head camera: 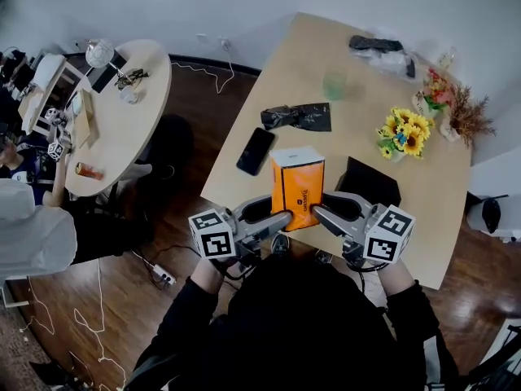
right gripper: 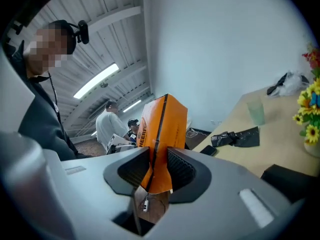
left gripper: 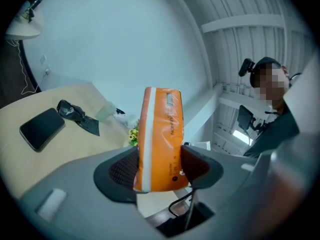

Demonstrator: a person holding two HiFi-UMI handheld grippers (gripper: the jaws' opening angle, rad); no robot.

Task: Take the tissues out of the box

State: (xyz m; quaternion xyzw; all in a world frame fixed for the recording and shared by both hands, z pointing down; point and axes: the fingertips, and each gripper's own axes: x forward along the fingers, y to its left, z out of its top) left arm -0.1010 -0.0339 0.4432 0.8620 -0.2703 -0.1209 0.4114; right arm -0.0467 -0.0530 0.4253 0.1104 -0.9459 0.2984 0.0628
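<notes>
Head view shows the person's two grippers meeting on an orange tissue pack (head camera: 298, 187), which stands upright over the near edge of the light wooden table (head camera: 342, 129), its paler top end facing up. The left gripper (head camera: 281, 218) comes in from the pack's left side and the right gripper (head camera: 321, 210) from its right, each low on the pack, with a marker cube just behind on either side.

Left gripper view has the jaws about half apart and closed on the pack's body: both dark ribbed pads press against its orange faces, and the pack rises tall between them. Right gripper view has the jaws set narrower, pinching a thinner part of the pack along a dark seam, where the wrapper folds and creases between the pads. Brown floor and a cable show below the pack's lower corner there (so that end is off the tabletop).

Beyond the pack on the table lie a black phone (head camera: 256, 151) and, just past it, a crumpled black plastic bag (head camera: 297, 117). A pale green cup (head camera: 334, 85) stands farther back. A bunch of sunflowers (head camera: 404, 131) sits toward the right edge, and a flat black item (head camera: 370, 182) lies just right of the pack. A round table (head camera: 122, 129) cluttered with small things stands well apart on the left.
</notes>
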